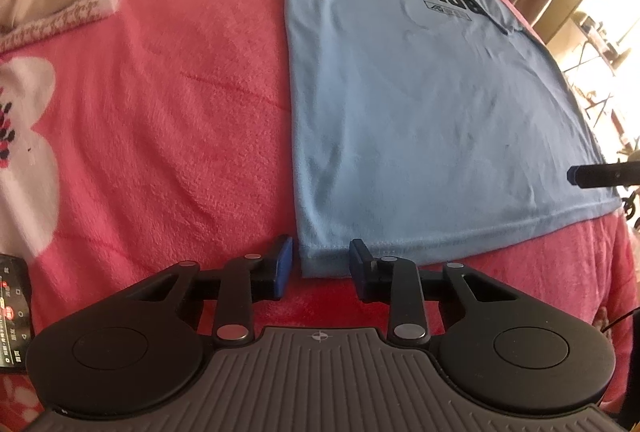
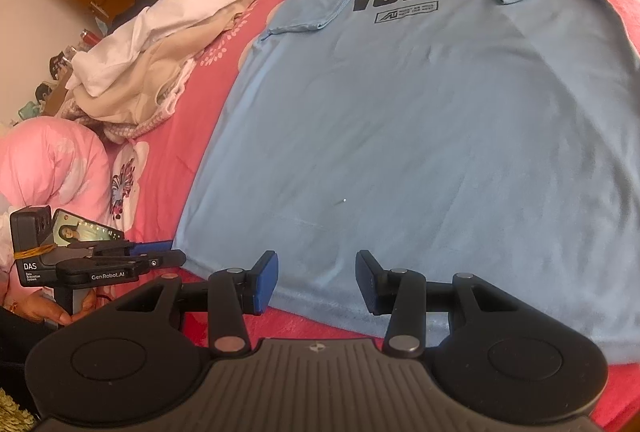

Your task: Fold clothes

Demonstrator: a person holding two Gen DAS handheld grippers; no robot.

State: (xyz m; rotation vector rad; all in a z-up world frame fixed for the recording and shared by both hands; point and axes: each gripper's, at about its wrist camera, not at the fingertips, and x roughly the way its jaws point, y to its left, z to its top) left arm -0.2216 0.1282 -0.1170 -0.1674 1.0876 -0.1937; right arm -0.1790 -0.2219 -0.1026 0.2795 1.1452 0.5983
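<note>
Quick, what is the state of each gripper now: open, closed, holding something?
Left gripper: open, holding nothing, at the hem corner of the blue T-shirt.
Right gripper: open, holding nothing, at the hem.

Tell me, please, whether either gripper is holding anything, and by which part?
Nothing is held: the left gripper and right gripper are open at the bottom hem of the light blue cotton T-shirt.

Both folded-in sleeves hide the ends of the blue T-shirt's [image 2: 420, 120] printed word; the boxed small print beneath is unreadable.
</note>
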